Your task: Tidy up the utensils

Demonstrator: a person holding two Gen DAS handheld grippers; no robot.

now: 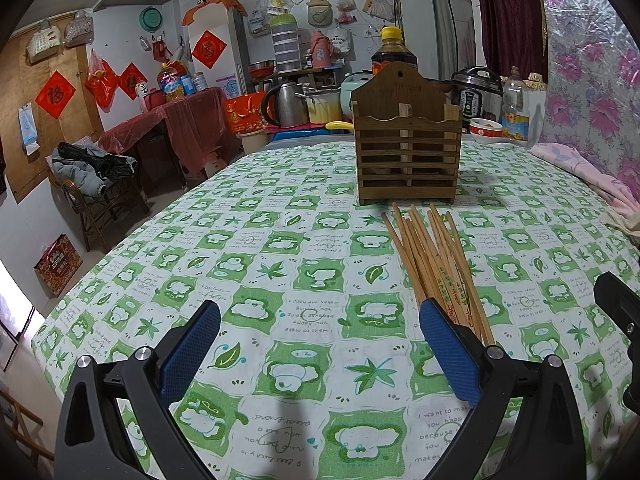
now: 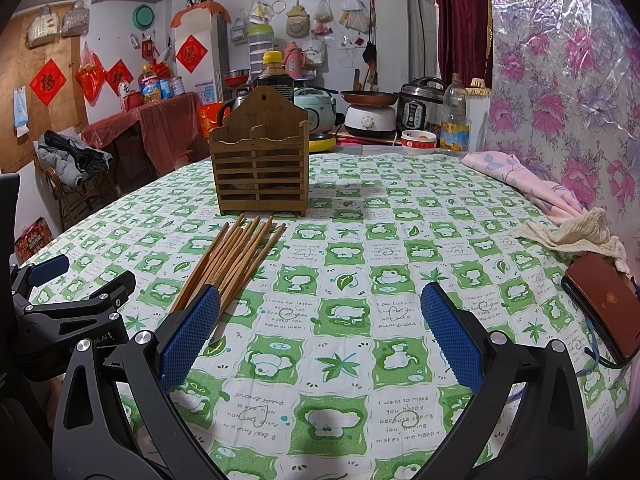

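Several wooden chopsticks (image 1: 436,264) lie in a loose bundle on the green-and-white tablecloth, tips toward a slatted wooden utensil holder (image 1: 407,156) that stands upright behind them. My left gripper (image 1: 320,320) hovers open just left of the bundle, its right pad beside the handle ends. In the right wrist view the chopsticks (image 2: 236,260) lie ahead and left, the holder (image 2: 262,168) beyond them. My right gripper (image 2: 320,308) is open and holds nothing; its left pad overlaps the bundle's near ends. The left gripper's body (image 2: 72,312) shows at the left edge.
A brown wallet on a dark phone (image 2: 604,304) and a cream cloth (image 2: 576,232) lie at the table's right edge, with pink fabric (image 2: 520,176) behind. Bowls (image 2: 418,142), an oil bottle (image 2: 455,120) and cookers (image 2: 420,108) crowd the far edge. A floral-covered wall (image 2: 568,100) runs along the right.
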